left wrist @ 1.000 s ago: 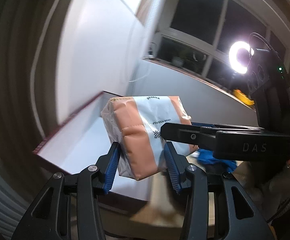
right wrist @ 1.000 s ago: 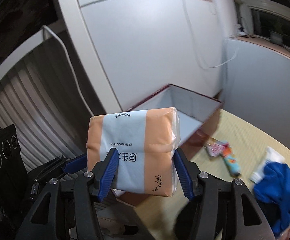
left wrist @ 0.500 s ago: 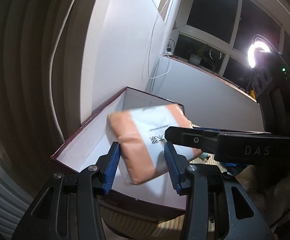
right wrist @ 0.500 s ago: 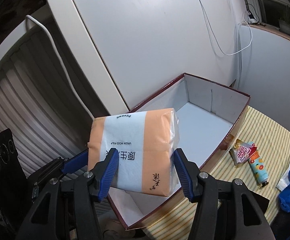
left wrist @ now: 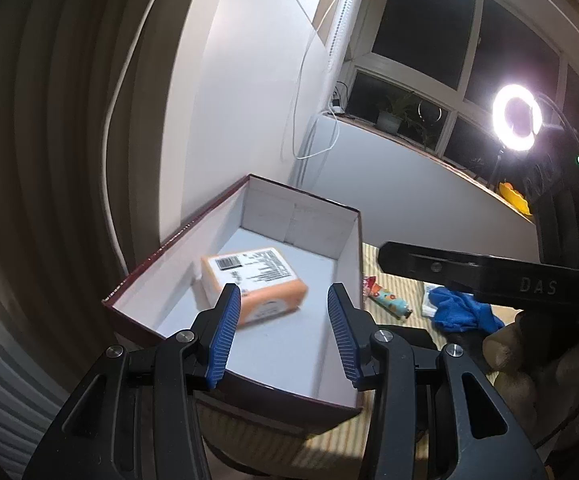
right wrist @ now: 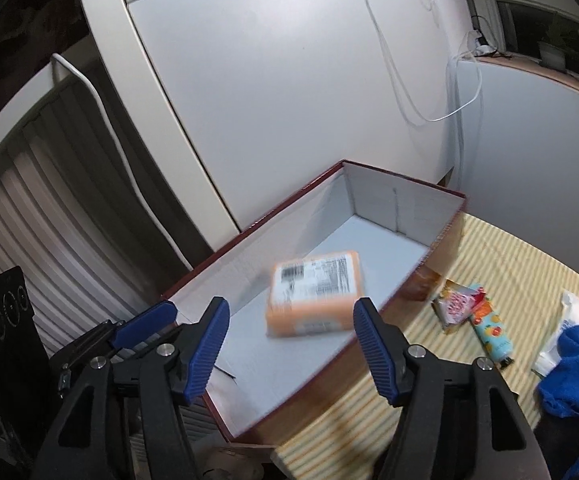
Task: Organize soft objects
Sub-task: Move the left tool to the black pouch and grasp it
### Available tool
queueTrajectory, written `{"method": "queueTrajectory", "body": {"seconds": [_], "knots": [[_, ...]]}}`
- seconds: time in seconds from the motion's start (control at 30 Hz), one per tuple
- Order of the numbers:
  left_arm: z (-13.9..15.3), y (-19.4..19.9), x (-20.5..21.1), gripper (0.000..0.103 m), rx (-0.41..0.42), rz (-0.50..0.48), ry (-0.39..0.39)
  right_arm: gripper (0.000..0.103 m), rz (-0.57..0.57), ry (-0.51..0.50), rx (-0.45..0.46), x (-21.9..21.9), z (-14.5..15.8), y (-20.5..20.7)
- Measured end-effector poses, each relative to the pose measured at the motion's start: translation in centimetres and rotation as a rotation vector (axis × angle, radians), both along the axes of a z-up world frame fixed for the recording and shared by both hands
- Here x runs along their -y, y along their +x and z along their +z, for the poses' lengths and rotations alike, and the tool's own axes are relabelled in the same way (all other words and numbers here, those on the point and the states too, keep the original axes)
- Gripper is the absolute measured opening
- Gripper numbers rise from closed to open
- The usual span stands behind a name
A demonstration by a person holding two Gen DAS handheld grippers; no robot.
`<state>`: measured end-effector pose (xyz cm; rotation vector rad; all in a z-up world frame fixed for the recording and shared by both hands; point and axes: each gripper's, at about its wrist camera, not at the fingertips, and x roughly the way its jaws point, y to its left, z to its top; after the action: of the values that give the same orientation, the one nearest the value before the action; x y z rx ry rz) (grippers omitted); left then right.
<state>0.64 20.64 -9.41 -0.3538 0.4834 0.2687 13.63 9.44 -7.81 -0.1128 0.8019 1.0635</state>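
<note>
Right gripper [right wrist: 289, 344] has just opened, jaws apart and empty; the tissue pack [right wrist: 315, 294] it held a moment ago now lies in the box [right wrist: 257, 228], 1 soft object stowed.

White cabinet doors [right wrist: 273, 92] behind; dark night windows [left wrist: 421, 40] above a sill, ring light [left wrist: 517, 117] glowing; striped mat [right wrist: 489, 264] underfoot.

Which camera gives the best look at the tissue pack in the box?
The right wrist view: the tissue pack lies unobstructed in the box, between and beyond the open right gripper, though motion-blurred. In the left wrist view the pack is also blurred, and a blue pad covers its near corner.
</note>
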Motion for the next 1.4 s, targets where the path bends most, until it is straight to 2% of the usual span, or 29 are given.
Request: {"method": "queueTrajectory", "body": {"seconds": [0.3,0.47,0.7,0.83,1.0,1.1,1.23,1.4], "knots": [[0.3,-0.3,2.1,0.047,0.01,-0.051,-0.019,0.068,-0.134,0.018,0.029,8.5,0.6,1.1],[0.4,-0.1,4.5,0.057,0.008,-0.106,-0.024,0.068,-0.204,0.008,0.06,13.8,0.5,1.2],[-1.9,1.1,9.4,0.059,-0.054,-0.23,-0.06,0.068,-0.25,0.049,0.001,19.0,0.0,1.9],[-4.0,2.3,11.8,0.062,-0.121,-0.296,-0.074,0.072,-0.247,0.022,-0.032,19.8,-1.0,2.2],[-5.6,3.2,13.9,0.062,-0.172,-0.337,-0.087,0.072,-0.245,-0.016,-0.097,20.3,-2.7,2.8],[-6.3,3.9,14.4,0.071,-0.193,-0.342,-0.08,0.072,-0.23,0.001,-0.159,20.8,-3.3,3.4],[-7.1,5.1,14.4,0.071,-0.217,-0.333,-0.085,0.072,-0.199,0.018,-0.237,20.1,-4.3,3.9],[-8.0,6.1,14.1,0.071,-0.244,-0.327,-0.09,0.072,-0.169,-0.019,-0.279,17.4,-5.9,4.8]]}}
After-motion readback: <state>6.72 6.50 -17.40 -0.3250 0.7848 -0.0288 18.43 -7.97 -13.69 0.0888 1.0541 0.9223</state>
